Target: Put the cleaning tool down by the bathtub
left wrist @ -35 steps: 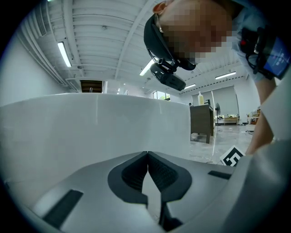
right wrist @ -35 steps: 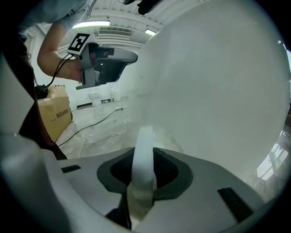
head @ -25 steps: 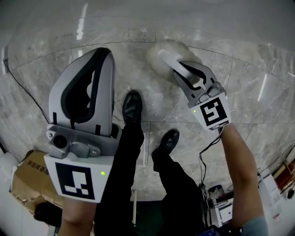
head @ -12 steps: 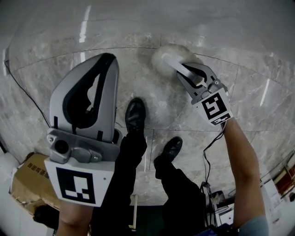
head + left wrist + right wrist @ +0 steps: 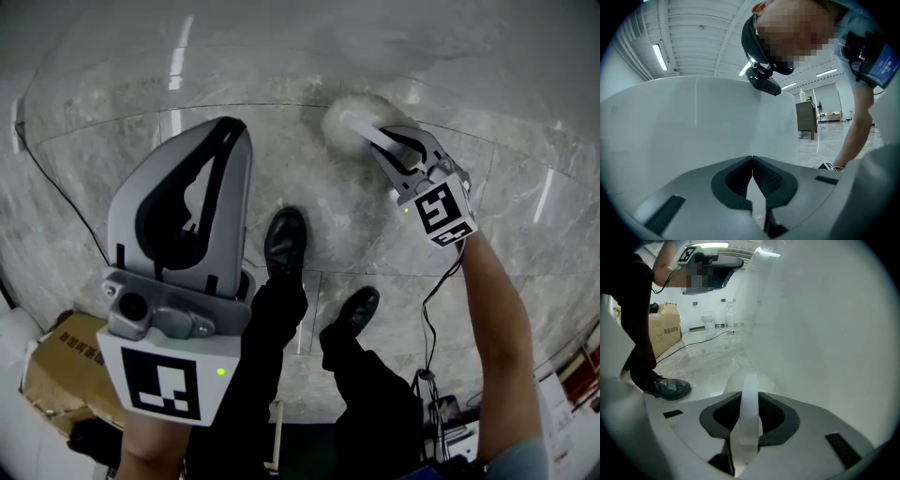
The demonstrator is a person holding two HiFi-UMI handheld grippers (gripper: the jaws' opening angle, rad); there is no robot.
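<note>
Bathtub (image 5: 309,47): white curved wall across the top of the head view. It also fills the right side of the right gripper view. Marble floor (image 5: 94,187) below it, with the person's shoes (image 5: 286,239) mid-frame.

Left tongs (image 5: 752,159): clenched tip to tip, nothing in them, held up idle near the tub wall.

Right tongs (image 5: 750,401): around the cleaning tool (image 5: 361,127), jaws opening, pads look to be touching its white handle (image 5: 750,418) on both sides. The tool is low at the foot of the tub. Its fluffy head (image 5: 740,380) is at floor level just beside the wall; can't tell if it's actually resting yet.

Handling, my read:
- Light tool: thin stiff plastic handle, soft fuzzy head.
- Head compresses and won't bounce or scratch.
- Handle is smooth, so it may slide out as the grip loosens.
- Hold stays on the handle. The fluff gives nothing to pinch.
- Low drop risk, nothing fragile. Worst case it rolls off the tub wall.
</note>
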